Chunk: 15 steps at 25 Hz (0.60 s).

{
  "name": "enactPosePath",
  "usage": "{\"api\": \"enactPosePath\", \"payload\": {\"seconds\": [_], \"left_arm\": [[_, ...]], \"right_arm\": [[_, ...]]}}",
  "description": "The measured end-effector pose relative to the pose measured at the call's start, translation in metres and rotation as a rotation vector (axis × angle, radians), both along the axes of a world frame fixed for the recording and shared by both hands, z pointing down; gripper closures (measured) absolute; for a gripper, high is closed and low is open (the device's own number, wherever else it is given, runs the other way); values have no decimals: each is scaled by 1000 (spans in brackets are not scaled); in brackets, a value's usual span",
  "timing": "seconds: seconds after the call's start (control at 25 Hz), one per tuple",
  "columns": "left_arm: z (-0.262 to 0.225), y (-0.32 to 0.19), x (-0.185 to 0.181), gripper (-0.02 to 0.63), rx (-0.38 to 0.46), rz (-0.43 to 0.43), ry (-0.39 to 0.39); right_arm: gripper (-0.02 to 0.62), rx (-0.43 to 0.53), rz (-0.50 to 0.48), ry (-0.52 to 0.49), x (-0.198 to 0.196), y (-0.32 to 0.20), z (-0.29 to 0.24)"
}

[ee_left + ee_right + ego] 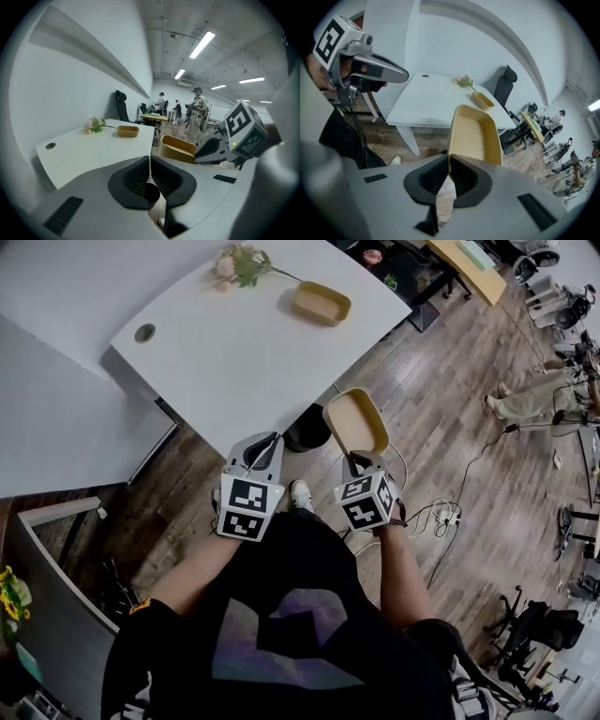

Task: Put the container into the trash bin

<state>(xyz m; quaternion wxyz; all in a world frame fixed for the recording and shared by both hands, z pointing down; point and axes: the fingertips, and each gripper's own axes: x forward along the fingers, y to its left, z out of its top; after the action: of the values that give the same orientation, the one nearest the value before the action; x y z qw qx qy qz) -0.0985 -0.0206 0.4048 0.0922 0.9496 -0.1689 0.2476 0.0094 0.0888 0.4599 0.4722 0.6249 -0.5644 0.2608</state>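
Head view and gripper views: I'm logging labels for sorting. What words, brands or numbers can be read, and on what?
No readable text anywhere.
Cubes on the left gripper and right gripper: square marker patterns, no letters.
The held container and the container on the table: blank.
Shirt: white sleeve print, too small to read.

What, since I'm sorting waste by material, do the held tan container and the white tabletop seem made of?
Container, clamped in the right hand-held gripper: thin wall, even matte tan, rounded moulded corners; probably moulded fibre or plastic, the look leaves it open. Tabletop: smooth, uniform matte white, likely laminate or painted board.
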Motion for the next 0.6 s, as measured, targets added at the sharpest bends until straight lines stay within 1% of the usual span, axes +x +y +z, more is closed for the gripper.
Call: {"api": "enactPosePath", "payload": {"seconds": [0.16,0.28,0.48,0.6], "left_arm": [[11,24,45,595,-20,4,-31],[29,39,69,595,-51,-12,-63],[75,62,97,595,-121,-69,-109],[112,69,102,595,-166,-121,-145]], "right_arm": [[565,-45,-15,-35,42,23,18],[564,-89,-57,-67,66,36,39],[563,-156,-161,-108,97,41,80],[563,-186,-232,-127,106,32,109]]}}
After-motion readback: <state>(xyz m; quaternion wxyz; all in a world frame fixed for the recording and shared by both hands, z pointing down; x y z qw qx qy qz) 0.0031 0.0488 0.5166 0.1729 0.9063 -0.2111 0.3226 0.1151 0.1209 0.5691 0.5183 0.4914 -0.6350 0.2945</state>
